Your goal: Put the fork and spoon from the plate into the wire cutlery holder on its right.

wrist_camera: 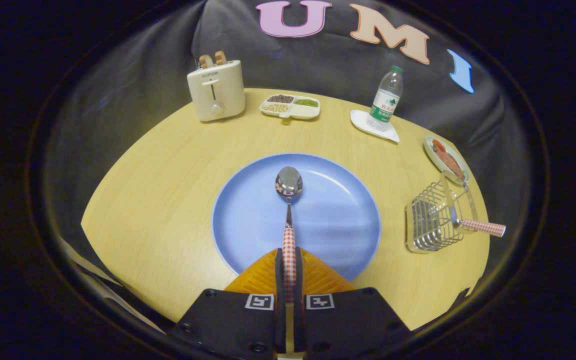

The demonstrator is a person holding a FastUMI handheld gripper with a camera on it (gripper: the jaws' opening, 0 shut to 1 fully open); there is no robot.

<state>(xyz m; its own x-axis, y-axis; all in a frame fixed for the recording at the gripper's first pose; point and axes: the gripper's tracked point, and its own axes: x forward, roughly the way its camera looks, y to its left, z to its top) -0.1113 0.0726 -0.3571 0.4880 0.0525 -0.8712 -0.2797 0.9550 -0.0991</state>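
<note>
Yellow wood tabletop (158, 200) fills the booth, round-edged against the dark cloth wall. Going left to right along its far side: a cream toaster (216, 90) with two slices poking up, a divided dish (290, 106) of beans and grains, a water bottle (386, 100) standing on a white coaster (374, 127), and a small plate of food (446, 158) near the right rim.

Nearer, the blue plate (338, 220) sits in the middle, straight ahead of the fingers. On it lies the spoon (288, 200), its bowl pointing away toward the far side and its checked handle running straight back, so its long axis lines up with the gripper's own axis. The gripper (288, 272) has its fingers drawn narrow onto that handle, one pressing each side, near the plate's near rim. Whether the spoon is lifted or resting on the plate I cannot tell.

To the right of the plate, apart from it, stands the wire holder (430, 225). The fork (468, 220) is already in it, leaning, with its checked handle sticking out to the right over the rim.

By my reading, one utensil is done and the spoon is the piece in hand. The holder lies to the right of the fingers, so the coming move turns on carrying the spoon that way and tipping it toward upright, bowl or handle down, without knocking the leaning fork.
</note>
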